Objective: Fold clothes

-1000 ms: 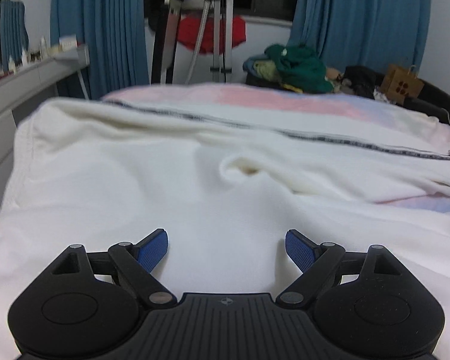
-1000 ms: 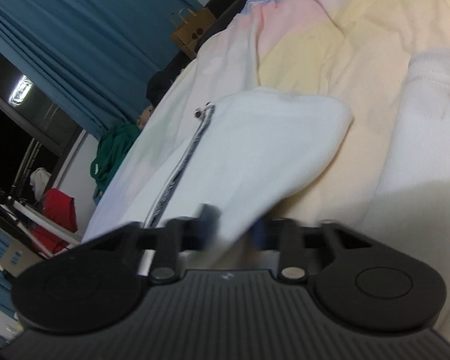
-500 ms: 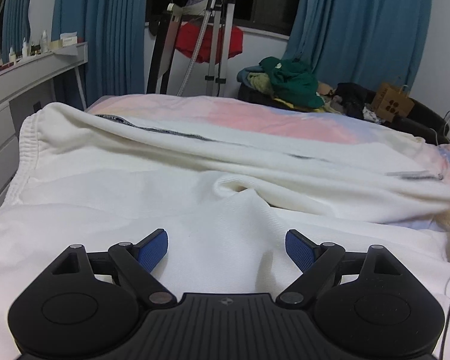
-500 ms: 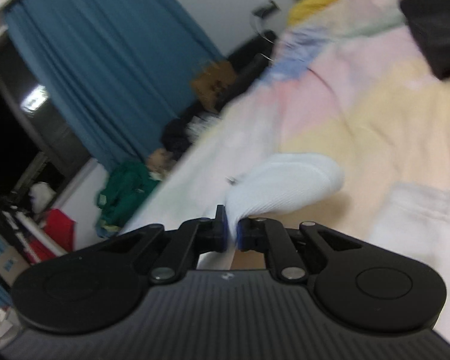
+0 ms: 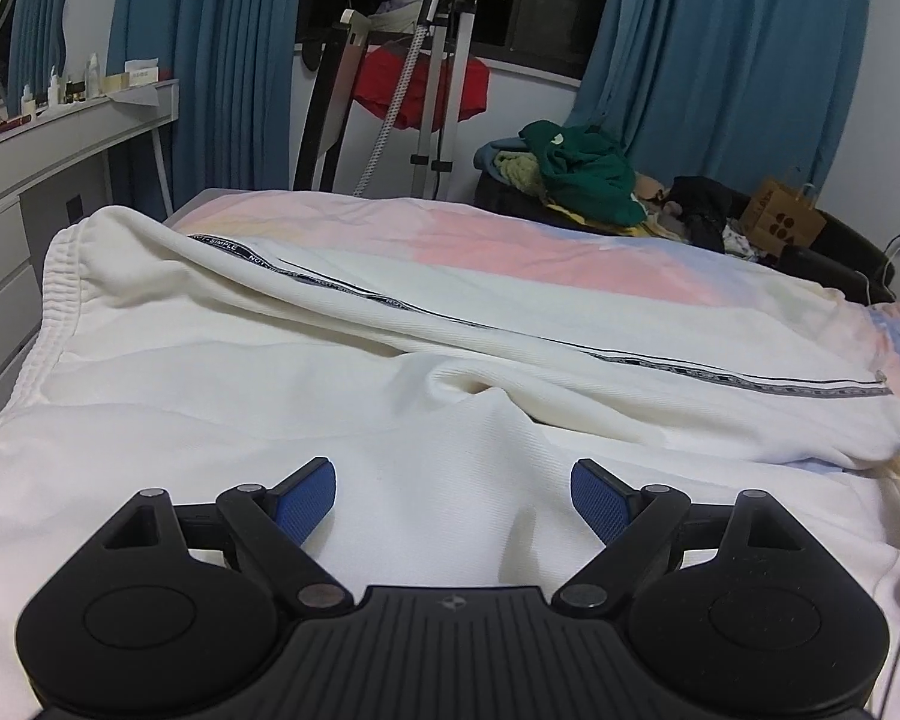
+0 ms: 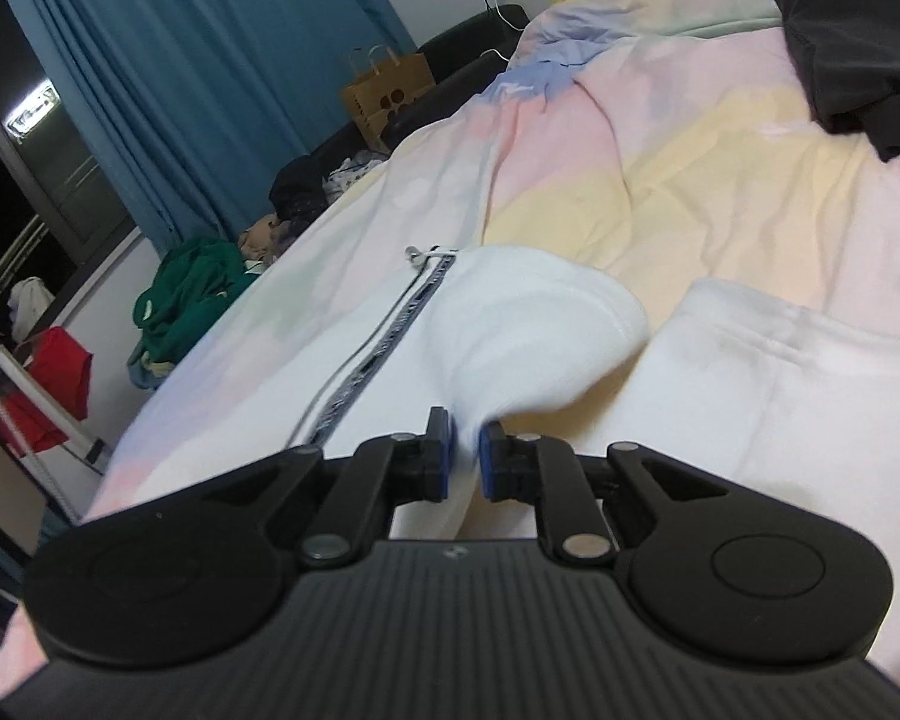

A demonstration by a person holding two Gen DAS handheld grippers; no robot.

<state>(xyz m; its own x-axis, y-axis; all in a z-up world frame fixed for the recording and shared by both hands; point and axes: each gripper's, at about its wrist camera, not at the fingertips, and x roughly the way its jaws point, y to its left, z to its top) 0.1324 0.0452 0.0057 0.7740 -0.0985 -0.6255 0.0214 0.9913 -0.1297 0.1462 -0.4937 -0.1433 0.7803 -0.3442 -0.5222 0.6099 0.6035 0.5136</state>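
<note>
White trousers [image 5: 390, 360] with a black lettered side stripe lie spread over the bed, elastic waistband at the left. My left gripper [image 5: 453, 498] hovers open just above the near leg, with nothing between its blue pads [image 5: 306, 498]. In the right wrist view, my right gripper [image 6: 465, 450] pinches a fold of the far trouser leg's [image 6: 528, 324] cuff end, lifted slightly off the bed; its jaws are opening a little, with the cloth still between them. The near leg [image 6: 780, 396] lies flat to its right.
A pastel duvet [image 6: 660, 180] covers the bed. A black garment [image 6: 858, 42] lies at its far corner. Beyond the bed are a green clothes pile [image 5: 582, 168], a paper bag [image 5: 780, 222], a drying rack with red cloth [image 5: 420, 90] and a white dresser [image 5: 60, 138].
The left gripper rose, so more of the room shows above the trousers. The right gripper closed on the far leg's end, lifted it and rolled more level.
</note>
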